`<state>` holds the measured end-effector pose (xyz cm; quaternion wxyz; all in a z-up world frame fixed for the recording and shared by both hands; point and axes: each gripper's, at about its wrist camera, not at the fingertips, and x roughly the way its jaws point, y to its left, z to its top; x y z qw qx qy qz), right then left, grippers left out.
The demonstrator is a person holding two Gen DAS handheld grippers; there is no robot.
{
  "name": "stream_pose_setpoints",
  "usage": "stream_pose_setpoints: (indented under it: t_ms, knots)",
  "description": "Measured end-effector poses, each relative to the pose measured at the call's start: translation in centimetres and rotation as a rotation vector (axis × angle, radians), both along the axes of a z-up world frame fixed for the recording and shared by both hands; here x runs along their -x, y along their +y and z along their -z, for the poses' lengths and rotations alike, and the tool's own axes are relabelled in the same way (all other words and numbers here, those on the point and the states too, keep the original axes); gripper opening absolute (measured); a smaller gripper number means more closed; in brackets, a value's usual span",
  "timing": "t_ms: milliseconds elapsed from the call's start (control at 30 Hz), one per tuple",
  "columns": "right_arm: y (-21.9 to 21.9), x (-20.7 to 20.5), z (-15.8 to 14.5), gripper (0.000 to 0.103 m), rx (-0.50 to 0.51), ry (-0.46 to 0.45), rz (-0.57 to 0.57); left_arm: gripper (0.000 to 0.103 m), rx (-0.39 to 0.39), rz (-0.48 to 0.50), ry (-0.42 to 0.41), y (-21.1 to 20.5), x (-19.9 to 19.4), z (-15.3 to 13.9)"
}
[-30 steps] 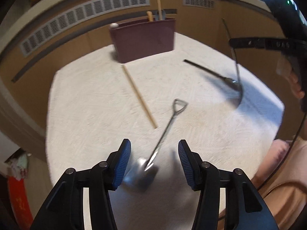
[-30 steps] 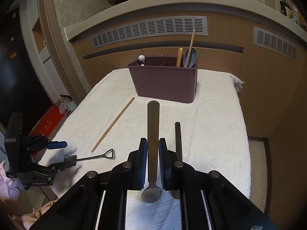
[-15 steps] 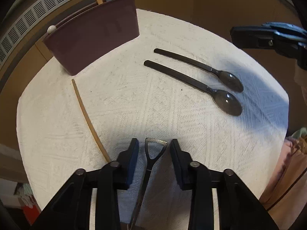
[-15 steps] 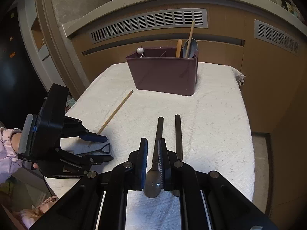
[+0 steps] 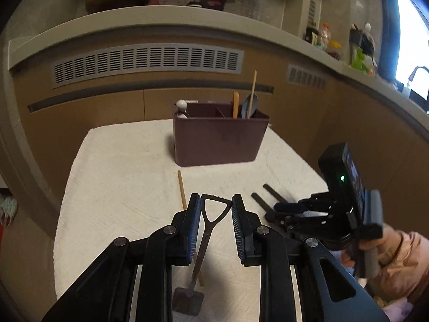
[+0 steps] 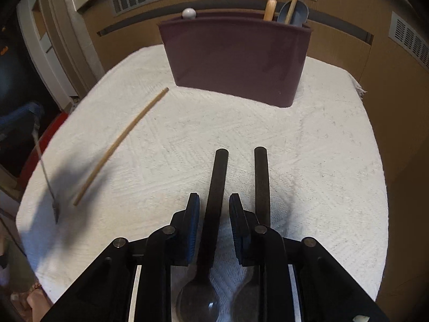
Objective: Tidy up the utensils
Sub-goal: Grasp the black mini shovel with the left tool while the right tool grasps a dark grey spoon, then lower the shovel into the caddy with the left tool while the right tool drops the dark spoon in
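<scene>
Between the left gripper [image 5: 216, 209] pads hung a small metal shovel-shaped spoon [image 5: 207, 237], clamped at its triangular loop handle, its long axis running down and toward the camera so the blade hung just over the white cloth [image 5: 120, 177]. Just left of that gripper and partly behind the spoon's shaft lay a wooden chopstick [image 5: 182, 189], pointing away toward the organizer. The right gripper [image 6: 214, 206] had its jaws opening around the handle of a dark spoon [image 6: 213, 206], which lay flat on the cloth between the pads with a gap on either side, bowl nearest the camera and handle pointing ahead. A second dark spoon [image 6: 262, 182] lay parallel, just outside the right pad. Ahead of both grippers the cloth was open, its far corners and side edges in view. Beyond that stood the maroon utensil organizer [image 6: 236, 59], upright, with dividers inside; a wooden stick, a wooden handle and a grey scoop rose from its right end, and a white knob, possibly a utensil's end, from its left. Behind it ran a brown cabinet front [image 5: 107, 107] with vents.
</scene>
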<state>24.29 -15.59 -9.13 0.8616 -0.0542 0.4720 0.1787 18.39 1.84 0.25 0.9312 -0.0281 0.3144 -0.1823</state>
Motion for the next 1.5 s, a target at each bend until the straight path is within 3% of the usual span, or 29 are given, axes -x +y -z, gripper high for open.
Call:
stream_pose_setpoints:
  t_ms: [100,400,733,900,1067,1167,1300,1500]
  knots:
    - [0.6,0.4,-0.3,0.011,0.039,-0.016,-0.006,0.024,0.036,-0.024,-0.012,0.6,0.2,-0.6]
    - [-3.3,3.6,-6.4,0.011,-0.151,-0.147,0.068,0.024,0.058,-0.035,-0.071,0.6,1.2,-2.8]
    - [-4.9,3.5,-11.4,0.010,-0.229,-0.267,0.117,0.024,0.068,-0.014,-0.132,-0.9,-0.3,-6.1]
    - [-5.2,1.7,-16.5,0.009,-0.242,-0.375,0.113,0.024,0.122,0.013,-0.213,-1.2,-2.9,-10.7]
    - [-4.6,-1.3,-23.5,0.009,-0.191,-0.543,0.113,0.024,0.160,0.027,-0.332,-1.5,-6.8,-16.4]
    - [-4.1,-3.5,-26.1,0.009,-0.163,-0.602,0.115,0.025,0.177,0.025,-0.368,-1.5,-9.1,-18.3]
    - [-3.7,-6.5,-26.6,0.009,-0.142,-0.604,0.116,0.025,0.215,0.025,-0.353,-1.3,-12.9,-18.7]
    - [-3.1,-10.3,-23.5,0.009,-0.124,-0.513,0.116,0.025,0.256,0.033,-0.270,-1.3,-17.0,-15.8]
